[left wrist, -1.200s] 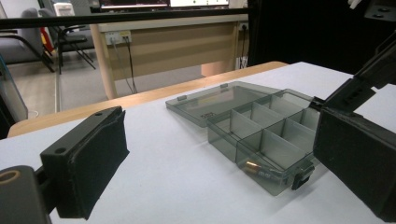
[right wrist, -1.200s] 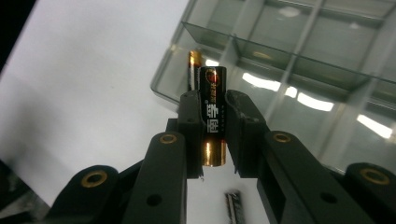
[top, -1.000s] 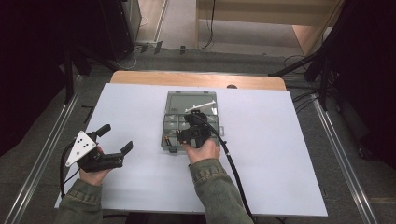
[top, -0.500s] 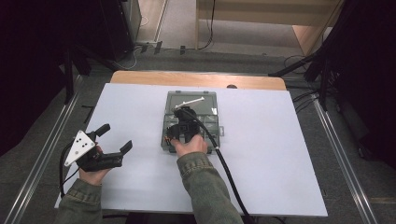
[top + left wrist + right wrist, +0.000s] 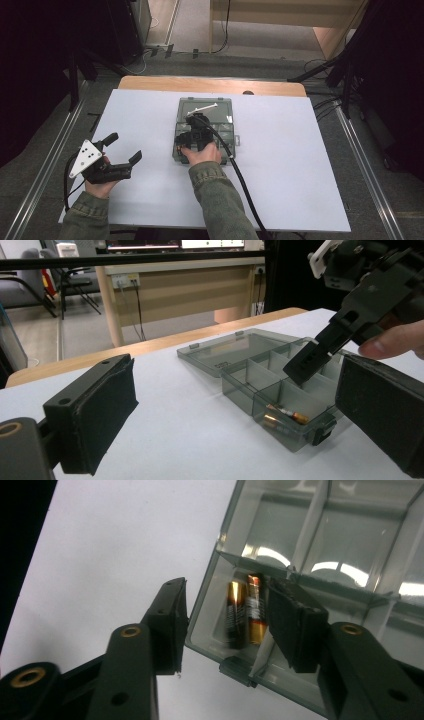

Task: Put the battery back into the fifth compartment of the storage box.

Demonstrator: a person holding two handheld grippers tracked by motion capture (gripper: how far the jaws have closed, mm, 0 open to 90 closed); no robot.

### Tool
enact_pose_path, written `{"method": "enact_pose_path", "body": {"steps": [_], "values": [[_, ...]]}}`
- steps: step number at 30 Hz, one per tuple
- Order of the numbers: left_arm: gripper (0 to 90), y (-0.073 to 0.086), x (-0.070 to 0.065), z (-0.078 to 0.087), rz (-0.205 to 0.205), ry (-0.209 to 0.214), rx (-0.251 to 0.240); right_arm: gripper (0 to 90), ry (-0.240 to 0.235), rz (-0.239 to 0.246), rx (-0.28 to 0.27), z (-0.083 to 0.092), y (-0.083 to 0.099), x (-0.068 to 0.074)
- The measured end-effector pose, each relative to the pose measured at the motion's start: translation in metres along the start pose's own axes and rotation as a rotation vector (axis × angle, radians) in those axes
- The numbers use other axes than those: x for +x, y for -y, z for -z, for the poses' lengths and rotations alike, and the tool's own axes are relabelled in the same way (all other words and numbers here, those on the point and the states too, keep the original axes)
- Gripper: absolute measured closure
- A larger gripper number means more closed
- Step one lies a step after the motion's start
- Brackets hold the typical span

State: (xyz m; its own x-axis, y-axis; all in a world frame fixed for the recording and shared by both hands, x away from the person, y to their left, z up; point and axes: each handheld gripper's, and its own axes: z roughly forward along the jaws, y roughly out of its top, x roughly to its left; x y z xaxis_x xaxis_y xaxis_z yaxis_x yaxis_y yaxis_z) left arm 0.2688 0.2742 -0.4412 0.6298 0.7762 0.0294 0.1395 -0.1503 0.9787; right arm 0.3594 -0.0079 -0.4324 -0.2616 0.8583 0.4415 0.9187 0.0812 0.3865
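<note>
- The right gripper (image 5: 192,134) hangs over the open organizer box (image 5: 226,131), its jaws just parted and gripping nothing.
- Two batteries (image 5: 244,611) lie in a near corner compartment, seemingly side by side.
- The left gripper (image 5: 121,151) rests on the white table (image 5: 300,165), jaws spread and empty.

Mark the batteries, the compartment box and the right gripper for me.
batteries (image 5: 243,612): right gripper view, on the gold and black bodies.
compartment box (image 5: 235,351): left gripper view, on its open lid.
right gripper (image 5: 227,625): right gripper view, midway between its fingertips, jaws having just been opening over the batteries.
</note>
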Motion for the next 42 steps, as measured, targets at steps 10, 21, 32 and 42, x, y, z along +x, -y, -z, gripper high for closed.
{"method": "enact_pose_path", "body": {"steps": [10, 21, 32, 42], "values": [[3.2, 0.000, 0.000, 0.000, -0.003, 0.000, 0.001, 29.3, -0.002, 0.081, -0.060, 0.017, 0.009, 0.000], [3.2, 0.000, -0.001, -0.001, -0.005, 0.000, 0.002, 0.0, 0.029, 0.125, -0.043, 0.028, 0.028, -0.009], [3.2, 0.000, -0.001, -0.001, -0.008, 0.002, 0.004, 0.0, 0.069, 0.170, 0.006, 0.042, 0.052, -0.014], [3.2, 0.001, -0.002, -0.002, -0.016, 0.004, 0.010, 0.0, 0.101, 0.180, 0.057, 0.047, 0.072, -0.026]]}}
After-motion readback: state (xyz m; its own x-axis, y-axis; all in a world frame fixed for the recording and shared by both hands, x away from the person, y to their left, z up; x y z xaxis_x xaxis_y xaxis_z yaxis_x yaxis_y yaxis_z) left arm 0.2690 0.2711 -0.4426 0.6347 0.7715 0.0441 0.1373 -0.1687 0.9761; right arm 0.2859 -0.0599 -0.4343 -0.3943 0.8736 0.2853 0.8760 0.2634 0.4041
